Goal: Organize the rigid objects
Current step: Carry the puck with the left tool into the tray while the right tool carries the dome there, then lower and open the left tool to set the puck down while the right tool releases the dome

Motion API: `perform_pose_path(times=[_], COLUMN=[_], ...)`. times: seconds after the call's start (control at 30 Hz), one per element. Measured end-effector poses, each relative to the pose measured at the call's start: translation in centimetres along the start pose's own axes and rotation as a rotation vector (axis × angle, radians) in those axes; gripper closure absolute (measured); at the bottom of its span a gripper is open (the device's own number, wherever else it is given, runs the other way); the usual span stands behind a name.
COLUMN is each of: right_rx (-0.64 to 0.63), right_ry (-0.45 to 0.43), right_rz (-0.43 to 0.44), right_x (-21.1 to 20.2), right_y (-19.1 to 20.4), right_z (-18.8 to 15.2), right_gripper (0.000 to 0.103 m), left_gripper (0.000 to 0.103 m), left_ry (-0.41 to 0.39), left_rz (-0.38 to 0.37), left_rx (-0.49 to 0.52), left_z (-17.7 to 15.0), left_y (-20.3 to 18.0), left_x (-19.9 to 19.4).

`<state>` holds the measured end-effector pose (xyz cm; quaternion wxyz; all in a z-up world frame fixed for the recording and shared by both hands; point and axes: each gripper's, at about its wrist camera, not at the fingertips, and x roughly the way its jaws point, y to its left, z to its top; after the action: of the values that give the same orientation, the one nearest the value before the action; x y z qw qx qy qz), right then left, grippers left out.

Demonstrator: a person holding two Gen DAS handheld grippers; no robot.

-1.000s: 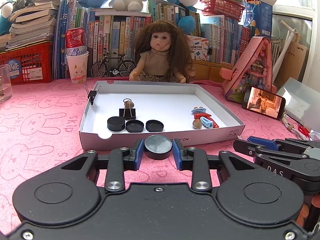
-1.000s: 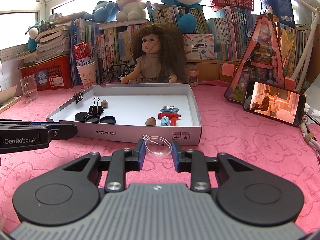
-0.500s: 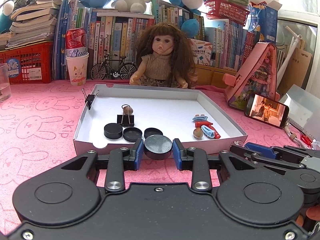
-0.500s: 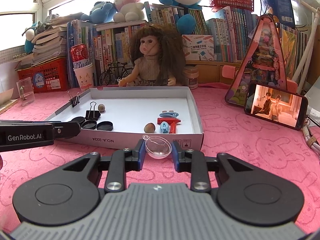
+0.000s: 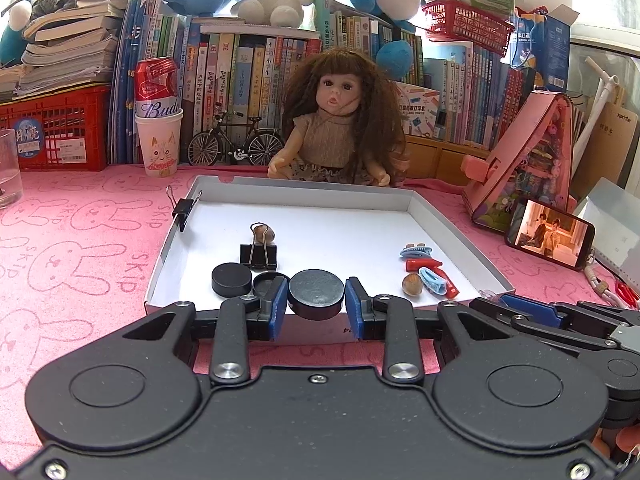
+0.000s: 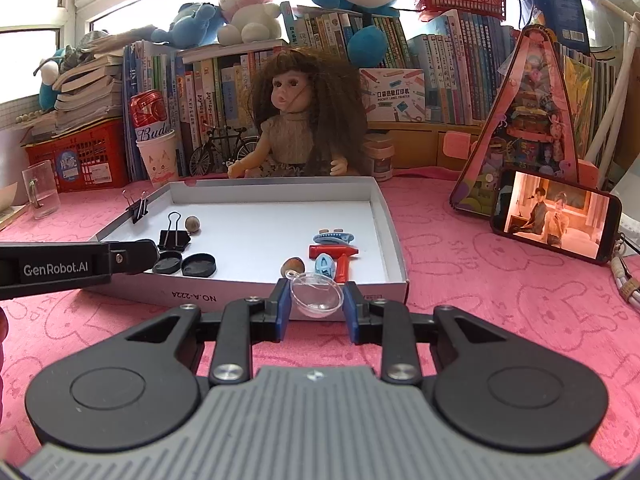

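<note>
My left gripper (image 5: 316, 307) is shut on a black round lid (image 5: 316, 294), held over the near edge of the white box lid (image 5: 304, 194). My right gripper (image 6: 316, 305) is shut on a clear plastic dome (image 6: 316, 294), just before the box's near wall (image 6: 280, 300). Inside the box lie black lids (image 5: 231, 278), a binder clip (image 5: 258, 254), a nut (image 5: 264, 233), blue hair clips (image 5: 431, 280), a red toy hammer (image 6: 335, 258) and another nut (image 5: 412, 283). The left gripper's arm (image 6: 76, 266) reaches over the box's left corner.
A doll (image 5: 340, 120) sits behind the box. A binder clip (image 5: 182, 209) grips the box's left wall. A phone (image 6: 554, 218) leans on a pink triangular stand (image 6: 528, 128) at right. A cup with a can (image 5: 158, 136), a glass (image 6: 40, 194), and books stand at back.
Both grippers have moved forward and risen toward the box with their objects. The black lid now hangs over the box's near edge, and the dome is close to its near wall.
</note>
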<state>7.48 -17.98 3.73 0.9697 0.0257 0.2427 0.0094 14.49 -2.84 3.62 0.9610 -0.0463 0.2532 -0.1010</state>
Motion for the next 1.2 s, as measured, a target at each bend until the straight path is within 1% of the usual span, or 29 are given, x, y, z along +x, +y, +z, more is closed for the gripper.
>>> perform_pose_path(times=[0.27, 0.4, 0.57, 0.83, 1.2], right_rx=[0.038, 0.040, 0.033, 0.041, 0.051], right_ry=[0.006, -0.005, 0.001, -0.001, -0.011], right_rz=[0.011, 0.014, 0.012, 0.018, 0.027], right_x=[1.1, 1.5, 2.2, 2.6, 3.2], right_y=[-0.3, -0.2, 0.1, 0.2, 0.0], right_z=[0.6, 0.9, 1.3, 1.6, 2.4], right_gripper=[0.069, 0.069, 0.071, 0.072, 0.072], left_gripper=[0.073, 0.073, 0.073, 0.073, 0.073], left_ry=[-0.010, -0.009, 0.002, 0.008, 0.009], left_rz=[-0.012, -0.006, 0.004, 0.029, 0.038], left_rx=[0.004, 0.005, -0.020, -0.013, -0.006], left_z=[0.8, 1.3, 1.7, 1.7, 2.0], left_y=[0.1, 0.1, 0.4, 0.7, 0.7], left_x=[1.2, 1.9, 2.9, 3.6, 4.4])
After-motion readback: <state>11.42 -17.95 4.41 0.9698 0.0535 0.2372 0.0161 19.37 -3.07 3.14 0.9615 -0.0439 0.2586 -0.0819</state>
